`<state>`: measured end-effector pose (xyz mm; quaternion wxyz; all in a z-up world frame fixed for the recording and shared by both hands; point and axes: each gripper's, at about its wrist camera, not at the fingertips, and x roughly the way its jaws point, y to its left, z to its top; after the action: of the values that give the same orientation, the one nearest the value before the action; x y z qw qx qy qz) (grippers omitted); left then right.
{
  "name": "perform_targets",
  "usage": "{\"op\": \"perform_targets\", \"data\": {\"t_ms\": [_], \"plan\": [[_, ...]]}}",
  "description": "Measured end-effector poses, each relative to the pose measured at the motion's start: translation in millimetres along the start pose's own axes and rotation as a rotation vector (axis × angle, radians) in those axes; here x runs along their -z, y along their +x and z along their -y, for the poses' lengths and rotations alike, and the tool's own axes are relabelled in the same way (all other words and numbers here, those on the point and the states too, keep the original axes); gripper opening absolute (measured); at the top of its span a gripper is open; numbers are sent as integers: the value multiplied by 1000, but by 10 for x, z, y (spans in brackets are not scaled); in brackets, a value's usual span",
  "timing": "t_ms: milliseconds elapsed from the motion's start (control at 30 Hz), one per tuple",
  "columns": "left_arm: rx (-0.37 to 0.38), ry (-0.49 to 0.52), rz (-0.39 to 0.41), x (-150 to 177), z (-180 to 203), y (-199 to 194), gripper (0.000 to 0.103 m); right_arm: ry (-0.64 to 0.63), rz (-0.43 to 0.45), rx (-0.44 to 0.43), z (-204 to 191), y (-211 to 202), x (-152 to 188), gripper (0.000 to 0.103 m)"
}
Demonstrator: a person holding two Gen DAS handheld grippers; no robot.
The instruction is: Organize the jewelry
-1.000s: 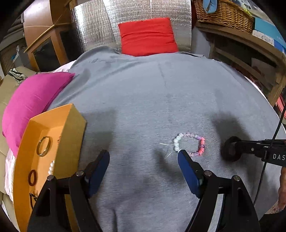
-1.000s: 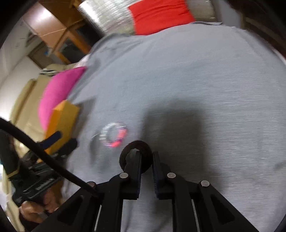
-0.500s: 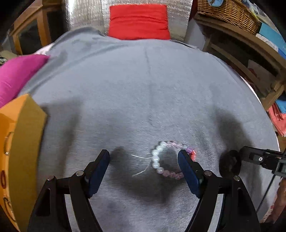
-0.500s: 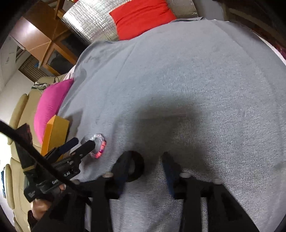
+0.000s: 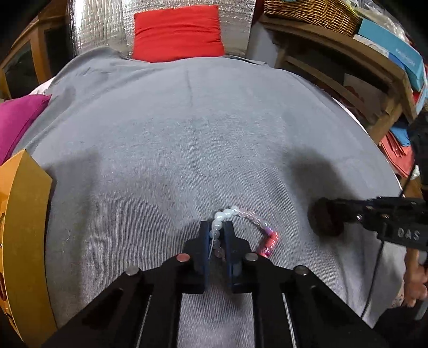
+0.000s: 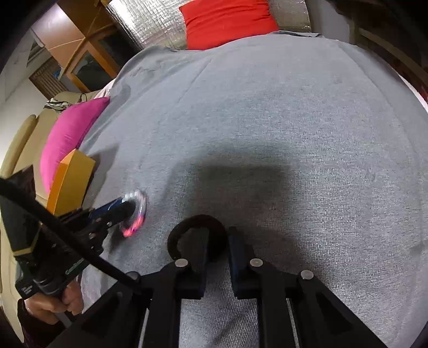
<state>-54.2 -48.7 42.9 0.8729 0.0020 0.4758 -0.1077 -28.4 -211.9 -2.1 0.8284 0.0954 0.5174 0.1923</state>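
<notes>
A beaded bracelet (image 5: 251, 218) of white, clear, purple and red beads lies on the grey cloth (image 5: 214, 133). My left gripper (image 5: 217, 227) is shut on its white-bead side. It also shows in the right wrist view (image 6: 135, 211), blurred, with the left gripper (image 6: 125, 206) on it. A dark ring bangle (image 6: 198, 227) sits at my right gripper (image 6: 218, 238), whose jaws are narrowly apart around the ring's right side. In the left wrist view the dark bangle (image 5: 325, 220) is at the right gripper's tip. An orange jewelry box (image 5: 24, 235) stands at the left.
A pink cushion (image 6: 69, 133) lies beyond the orange box (image 6: 71, 182). A red cushion (image 5: 178, 33) rests at the far end against silver foil. A wooden shelf with a wicker basket (image 5: 310, 12) stands at the right.
My left gripper has moved forward and shut on the bracelet's white beads. My right gripper opened half a second ago and has narrowed again around the dark bangle.
</notes>
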Motion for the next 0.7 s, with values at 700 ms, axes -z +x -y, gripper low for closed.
{"op": "perform_targets", "data": {"t_ms": [700], "plan": [[28,92,-57,165,-28,-100,48,27,1,-42,96,-30,-2,16]]}}
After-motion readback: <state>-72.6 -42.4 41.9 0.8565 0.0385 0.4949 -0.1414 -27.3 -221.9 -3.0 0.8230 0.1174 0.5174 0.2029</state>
